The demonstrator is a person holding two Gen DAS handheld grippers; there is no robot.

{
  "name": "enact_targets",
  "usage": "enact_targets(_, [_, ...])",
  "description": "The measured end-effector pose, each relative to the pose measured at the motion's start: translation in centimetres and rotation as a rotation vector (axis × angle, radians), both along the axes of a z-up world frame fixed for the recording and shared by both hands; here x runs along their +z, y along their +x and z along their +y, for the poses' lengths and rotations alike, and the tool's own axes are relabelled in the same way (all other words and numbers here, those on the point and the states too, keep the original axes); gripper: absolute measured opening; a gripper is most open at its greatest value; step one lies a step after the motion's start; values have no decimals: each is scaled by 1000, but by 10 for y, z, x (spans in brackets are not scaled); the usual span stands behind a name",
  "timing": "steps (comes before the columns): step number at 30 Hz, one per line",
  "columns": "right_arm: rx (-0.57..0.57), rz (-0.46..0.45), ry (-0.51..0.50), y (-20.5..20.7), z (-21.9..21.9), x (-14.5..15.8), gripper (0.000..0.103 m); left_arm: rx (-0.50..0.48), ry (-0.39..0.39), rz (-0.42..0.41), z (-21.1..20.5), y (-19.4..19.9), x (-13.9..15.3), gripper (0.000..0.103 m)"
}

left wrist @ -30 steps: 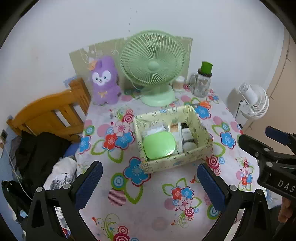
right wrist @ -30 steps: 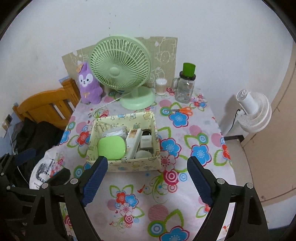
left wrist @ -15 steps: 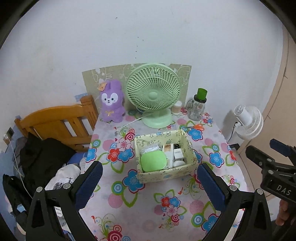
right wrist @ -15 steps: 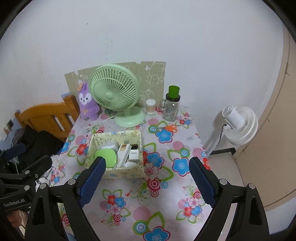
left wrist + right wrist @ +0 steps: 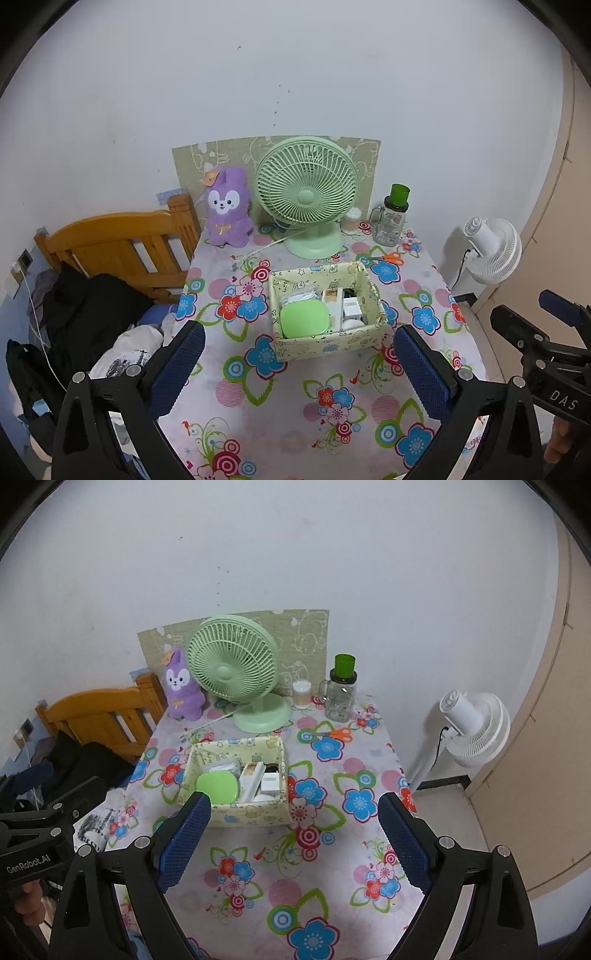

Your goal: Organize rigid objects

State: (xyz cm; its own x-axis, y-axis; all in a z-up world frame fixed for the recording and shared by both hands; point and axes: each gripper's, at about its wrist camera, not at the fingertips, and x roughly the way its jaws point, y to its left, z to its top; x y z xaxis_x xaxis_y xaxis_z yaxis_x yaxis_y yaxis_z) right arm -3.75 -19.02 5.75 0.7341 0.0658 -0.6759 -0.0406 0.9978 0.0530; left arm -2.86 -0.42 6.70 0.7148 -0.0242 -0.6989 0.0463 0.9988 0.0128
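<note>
A pale yellow patterned box [image 5: 327,341] [image 5: 255,816] stands mid-table on the flowered cloth. Inside it lie a green rounded case [image 5: 304,320] [image 5: 217,787], white packets and small boxes [image 5: 351,306] [image 5: 269,782]. My left gripper [image 5: 299,365] hovers open above the near part of the table, well back from the box, nothing between its blue pads. My right gripper [image 5: 295,840] is likewise open and empty, above the table in front of the box. Each gripper shows at the edge of the other's view.
At the table's back stand a green desk fan [image 5: 306,195], a purple plush rabbit [image 5: 226,208], a green-lidded jar [image 5: 391,219], a small cup [image 5: 302,694] and orange scissors [image 5: 338,734]. A wooden bed frame [image 5: 122,240] with dark clothes lies left, a white floor fan [image 5: 474,723] right.
Both grippers have pulled back and up from the box, so the table and box look smaller and farther. Their jaws stay wide apart and empty.
</note>
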Motion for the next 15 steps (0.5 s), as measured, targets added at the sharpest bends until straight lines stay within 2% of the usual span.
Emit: enact_targets(15, [-1,-35,-4,-2,-1,13,94,8,1,-49,-2,-9,12,103])
